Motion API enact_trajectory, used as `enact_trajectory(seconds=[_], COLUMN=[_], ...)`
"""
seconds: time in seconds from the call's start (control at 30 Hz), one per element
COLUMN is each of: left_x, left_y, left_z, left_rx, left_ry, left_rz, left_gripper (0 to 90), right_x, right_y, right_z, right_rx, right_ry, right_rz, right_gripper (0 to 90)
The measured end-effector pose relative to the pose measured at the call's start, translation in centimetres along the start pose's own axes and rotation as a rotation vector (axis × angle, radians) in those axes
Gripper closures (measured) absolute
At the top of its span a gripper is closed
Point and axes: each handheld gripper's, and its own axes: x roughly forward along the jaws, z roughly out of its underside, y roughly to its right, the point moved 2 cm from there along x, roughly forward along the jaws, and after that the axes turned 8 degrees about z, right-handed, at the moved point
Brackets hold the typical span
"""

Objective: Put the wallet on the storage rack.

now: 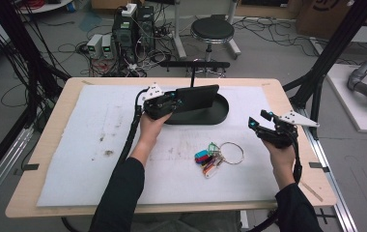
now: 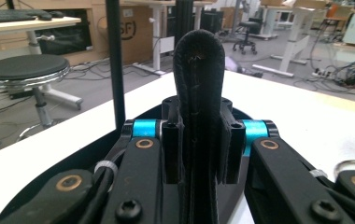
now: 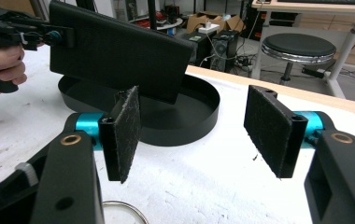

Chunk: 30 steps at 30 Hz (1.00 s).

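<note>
From the high view, we see the left gripper (image 1: 174,100) clamped on a flat black wallet (image 1: 197,98), holding it on edge over the black oval tray (image 1: 220,112) at the far side of the white mat (image 1: 94,145). The right gripper (image 1: 259,121) hovers well apart, near a bunch of keys (image 1: 216,157).

In the left gripper view, the jaws pinch the wallet (image 2: 199,93) edge-on, its rounded spine rising between them.

In the right gripper view, we have the jaws spread wide and empty, the wallet (image 3: 115,51) tilted above the tray (image 3: 175,126) ahead.
</note>
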Motion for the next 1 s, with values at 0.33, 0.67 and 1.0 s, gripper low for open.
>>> enact_trajectory(seconds=[0.33, 0.67, 1.0], left_x=[0.4, 0.1, 1.1], left_y=[-0.8, -1.6, -1.0], left_z=[1.1, 1.8, 2.9], left_rx=[-0.006, -0.023, 0.019], left_ry=[-0.012, -0.077, -0.196], left_rz=[-0.012, -0.034, -0.039], left_gripper=[75.4, 74.4, 73.8], right_x=[0.0, 0.2, 0.2], right_y=[0.0, -0.1, -0.1], right_z=[0.1, 0.2, 0.3], right_rx=[-0.002, -0.013, -0.011], right_ry=[-0.005, -0.011, -0.014], right_rz=[0.001, -0.005, -0.002], right_gripper=[37.5, 37.5, 37.1])
